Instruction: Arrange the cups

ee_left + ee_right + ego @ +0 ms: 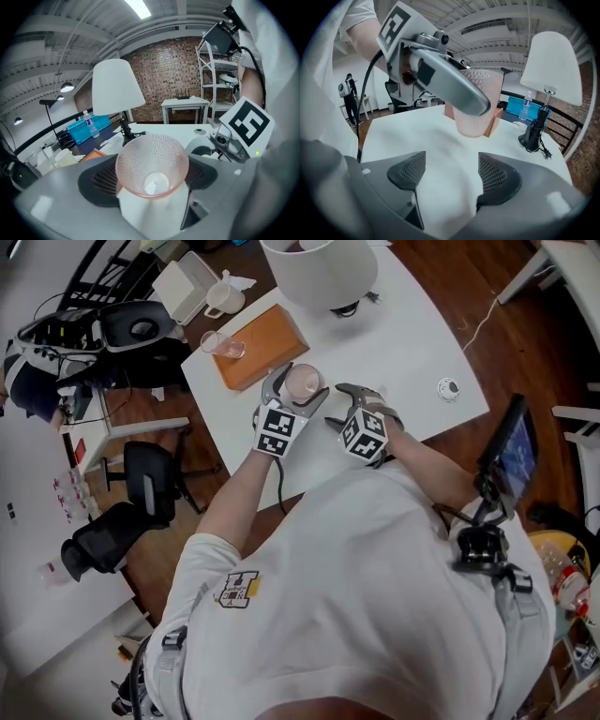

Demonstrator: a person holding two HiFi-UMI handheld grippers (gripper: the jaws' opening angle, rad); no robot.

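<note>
A pink, dimpled plastic cup point(303, 382) sits upright between the jaws of my left gripper point(292, 392), over the white table point(412, 343). In the left gripper view both pads press the sides of the cup point(152, 166), so my left gripper point(152, 180) is shut on it. My right gripper point(339, 407) hovers just right of it, open, with only bare tabletop between its fingers point(450, 176). From that view the cup point(478, 110) hangs ahead, partly covered by a left-gripper finger point(450, 82). A clear cup point(223, 345) lies on the orange tray point(267, 343).
A white mug point(223, 299) and a white box point(186, 285) stand at the table's far left corner. A big white lamp point(319, 268) is at the back, a small round object point(449, 388) to the right. A black chair point(150, 479) stands left of the table.
</note>
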